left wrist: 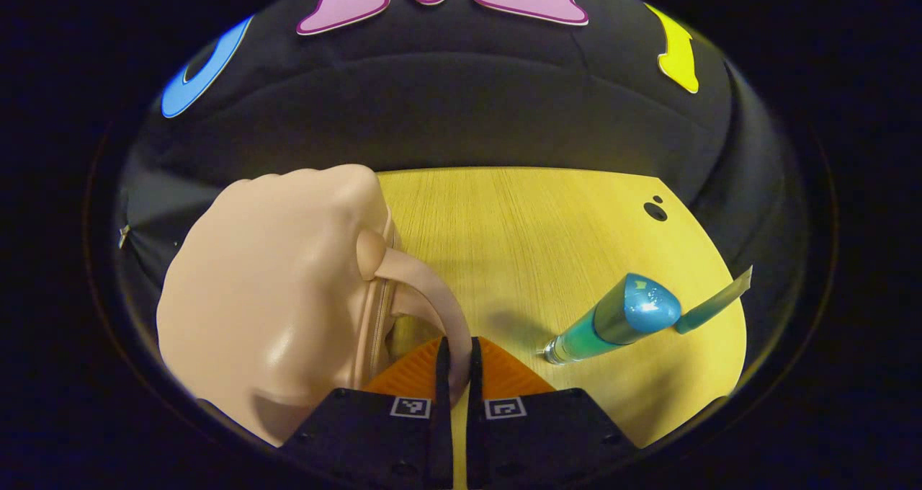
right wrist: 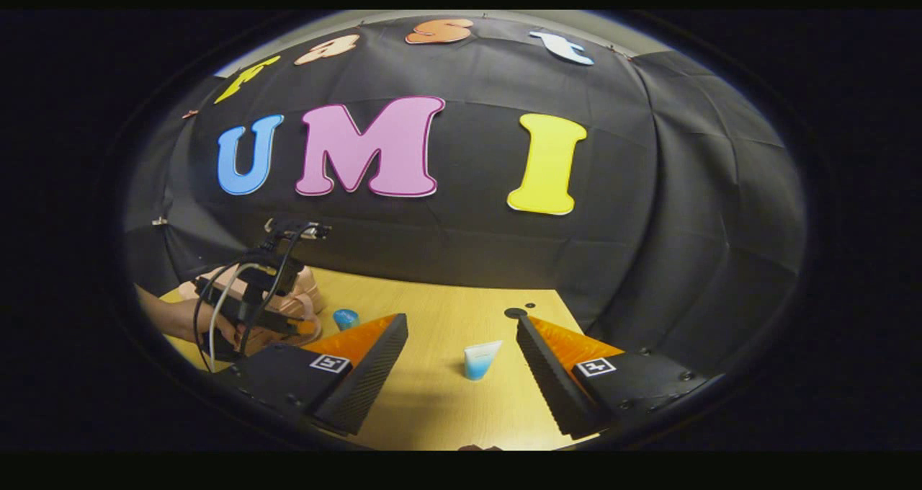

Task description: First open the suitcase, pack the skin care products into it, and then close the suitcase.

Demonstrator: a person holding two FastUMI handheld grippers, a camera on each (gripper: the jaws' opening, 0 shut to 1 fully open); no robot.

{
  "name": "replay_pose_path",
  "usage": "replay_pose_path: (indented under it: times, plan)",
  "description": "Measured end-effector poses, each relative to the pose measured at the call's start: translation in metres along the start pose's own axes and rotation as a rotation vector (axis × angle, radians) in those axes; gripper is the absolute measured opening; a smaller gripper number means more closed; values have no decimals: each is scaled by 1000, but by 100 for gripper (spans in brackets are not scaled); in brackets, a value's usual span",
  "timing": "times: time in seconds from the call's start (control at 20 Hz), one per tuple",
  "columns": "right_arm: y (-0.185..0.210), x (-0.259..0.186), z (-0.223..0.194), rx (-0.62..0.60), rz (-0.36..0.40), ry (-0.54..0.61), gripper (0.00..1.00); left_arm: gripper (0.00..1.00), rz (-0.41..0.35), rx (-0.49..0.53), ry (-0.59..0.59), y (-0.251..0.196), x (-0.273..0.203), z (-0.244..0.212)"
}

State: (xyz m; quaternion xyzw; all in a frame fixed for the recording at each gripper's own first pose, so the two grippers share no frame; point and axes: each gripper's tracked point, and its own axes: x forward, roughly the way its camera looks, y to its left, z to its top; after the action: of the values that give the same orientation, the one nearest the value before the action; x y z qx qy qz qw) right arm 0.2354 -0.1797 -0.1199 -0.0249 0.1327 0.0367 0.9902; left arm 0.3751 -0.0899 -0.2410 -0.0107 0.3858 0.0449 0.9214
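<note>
- Far left in the left gripper view: the suitcase (left wrist: pixel 274 310), a small peach hard-shell one, sits on the tabletop (left wrist: pixel 518 230) and looks zipped up, so I'd say we're on the opening step.
- The left gripper (left wrist: pixel 455 364) has its fingers pinching the suitcase handle (left wrist: pixel 425 288), nearly pressed together around the strap. My worry: pull on that and the whole case probably lifts or slides instead of opening, since nothing else is holding it down.
- The handle is smooth and rounded, so it could also slip out of the pinch.
- Just right of the fingers lies a teal bottle (left wrist: pixel 612 321) on its side, with a tube (left wrist: pixel 713 303) touching its far end. If the case swings that way, it could knock the bottle rolling toward the tabletop edge.
- In the right gripper view, the hand (right wrist: pixel 216 324) holding the left gripper is at the case on the left.
- The right gripper (right wrist: pixel 461 375) hangs with its fingers spread wide, holding nothing, and the tube (right wrist: pixel 481 360) sits between them farther off. It's well away from the case, so it isn't bracing anything.
</note>
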Motion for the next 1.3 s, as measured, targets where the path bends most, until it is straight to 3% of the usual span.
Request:
replay_pose_path:
  times: [0.1, 0.3, 0.5, 0.7, 0.9, 1.0, 1.1, 1.3]
  plan:
    - [6, -4, 2, -6, 9, -8, 98, 9, -15, -13, -33, -1, -14, 16]
    - [21, -9, 13, -3, 24, -38, 97, 6, -84, -134, -123, 19, -73, 70]
    - [48, -15, 14, 13, 49, -34, 97, 6, -80, -112, -210, 90, -141, 126]
    - [72, -22, 18, 7, 68, -35, 96, 6, -140, -190, -210, 172, -181, 147]
    - [98, -32, 20, 39, 78, -12, 97, 6, -17, -114, -234, 281, -189, 151]
    - [111, -36, 23, 26, 81, -17, 96, 6, -14, -123, -242, 323, -184, 147]
    - [115, -36, 21, -17, 58, -26, 96, 6, 5, -123, -240, 371, -168, 134]
    - [121, -31, -2, -16, 31, 11, 96, 6, 140, -118, -268, 486, -122, 98]
